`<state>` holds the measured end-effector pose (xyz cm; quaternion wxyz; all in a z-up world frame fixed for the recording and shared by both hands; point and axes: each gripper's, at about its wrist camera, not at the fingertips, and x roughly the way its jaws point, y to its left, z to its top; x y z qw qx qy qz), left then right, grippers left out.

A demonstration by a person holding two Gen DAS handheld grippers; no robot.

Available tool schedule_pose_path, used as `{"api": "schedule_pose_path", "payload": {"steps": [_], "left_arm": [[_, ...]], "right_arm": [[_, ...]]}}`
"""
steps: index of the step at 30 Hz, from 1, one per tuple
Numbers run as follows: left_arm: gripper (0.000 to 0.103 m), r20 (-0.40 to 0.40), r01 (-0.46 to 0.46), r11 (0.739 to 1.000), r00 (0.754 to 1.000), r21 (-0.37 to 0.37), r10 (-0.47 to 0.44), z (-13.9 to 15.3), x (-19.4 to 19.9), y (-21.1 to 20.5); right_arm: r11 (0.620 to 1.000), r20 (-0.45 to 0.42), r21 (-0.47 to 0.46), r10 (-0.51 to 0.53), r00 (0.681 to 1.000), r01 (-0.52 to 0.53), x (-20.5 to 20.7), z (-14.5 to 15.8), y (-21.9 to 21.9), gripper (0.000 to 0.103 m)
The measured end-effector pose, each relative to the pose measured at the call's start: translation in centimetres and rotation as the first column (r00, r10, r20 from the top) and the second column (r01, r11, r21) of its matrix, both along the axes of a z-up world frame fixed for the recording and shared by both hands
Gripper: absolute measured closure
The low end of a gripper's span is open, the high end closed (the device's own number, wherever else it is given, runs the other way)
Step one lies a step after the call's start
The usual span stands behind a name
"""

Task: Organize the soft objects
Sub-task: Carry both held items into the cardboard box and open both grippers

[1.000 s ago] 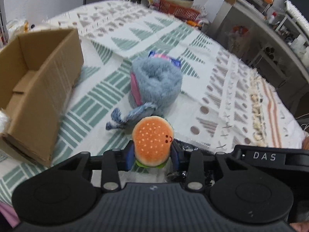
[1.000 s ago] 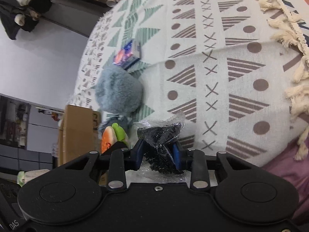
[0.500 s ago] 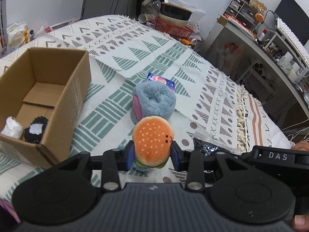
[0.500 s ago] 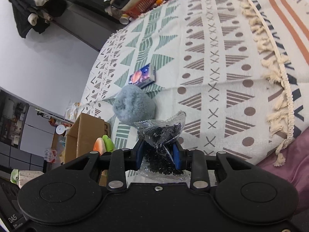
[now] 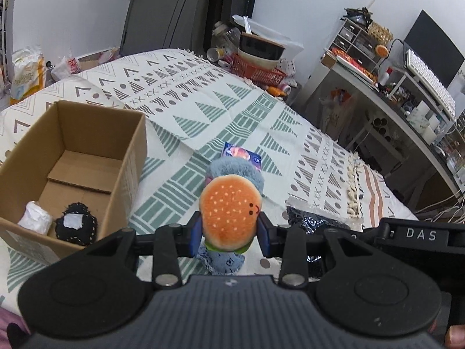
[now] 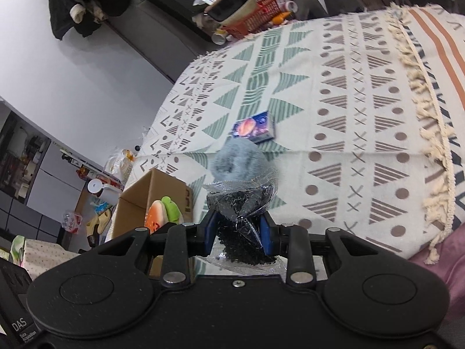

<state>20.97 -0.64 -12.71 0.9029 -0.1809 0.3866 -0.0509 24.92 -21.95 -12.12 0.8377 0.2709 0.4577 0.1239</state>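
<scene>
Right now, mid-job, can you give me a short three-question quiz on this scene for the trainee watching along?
1. True or false: the left claw is shut on the burger plush.
2. What does the right claw hold? A) the blue fuzzy toy B) the clear bag of black beads C) the small colourful card box
3. Fill in: the cardboard box already holds a white bundle and a ____ pouch with a white patch.

Key
1. True
2. B: the clear bag of black beads; the blue fuzzy toy and small colourful card box lie on the bed.
3. Black: the black pouch.
</scene>
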Motion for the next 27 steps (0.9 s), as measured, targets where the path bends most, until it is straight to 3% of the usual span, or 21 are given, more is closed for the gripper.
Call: {"api": "schedule_pose_path", "payload": {"steps": [16,27], "left_arm": [[0.065,0.026,-0.152,0.987,0.988,-0.042,0.154,1.3,0.5,5.9],[0.065,-0.002,-0.274,0.958,0.961,-0.079,0.275,0.5,1.4,11.3]], "right_arm": [[0.997,0.06,-0.006,0.076,0.995,-0.076,1.6,2.2,6.3,0.072],[0.991,0.071,0.004,0.134,0.988,-0.135,3.4,2.4,11.2,0.072]]}}
